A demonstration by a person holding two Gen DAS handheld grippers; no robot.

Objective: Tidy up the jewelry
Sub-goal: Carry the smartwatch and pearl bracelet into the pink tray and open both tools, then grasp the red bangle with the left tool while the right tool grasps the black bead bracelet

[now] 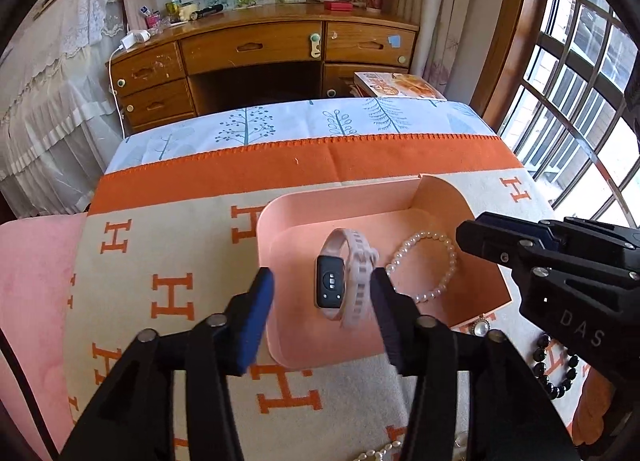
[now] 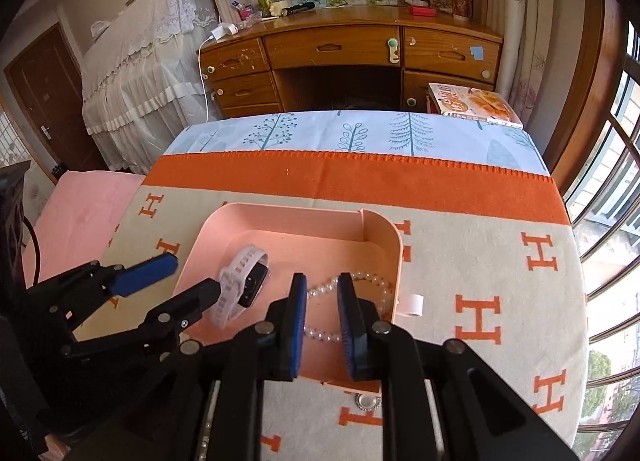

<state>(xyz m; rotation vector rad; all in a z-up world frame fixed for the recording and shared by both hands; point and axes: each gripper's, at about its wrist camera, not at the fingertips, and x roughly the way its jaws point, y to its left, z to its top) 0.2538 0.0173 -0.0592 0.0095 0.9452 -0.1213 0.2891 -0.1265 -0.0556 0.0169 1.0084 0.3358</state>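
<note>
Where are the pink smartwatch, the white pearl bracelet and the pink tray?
Pink smartwatch [image 1: 330, 287]: left wrist view, on its dark screen.
White pearl bracelet [image 1: 451, 261]: left wrist view, on its right-side beads.
Pink tray [image 2: 394, 237]: right wrist view, on its far right rim.

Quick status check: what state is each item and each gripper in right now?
Pink open-top tray: upright on the blanket, holding two pieces.
Pink-strapped smartwatch: lying in the tray, strap looped, dark side up.
White pearl bracelet: lying in the tray, ungripped.
Black bead bracelet: outside the tray, on the blanket.
Left gripper: jaws open, empty, over the smartwatch.
Right gripper: jaws open, empty, over the pearl bracelet.
</note>
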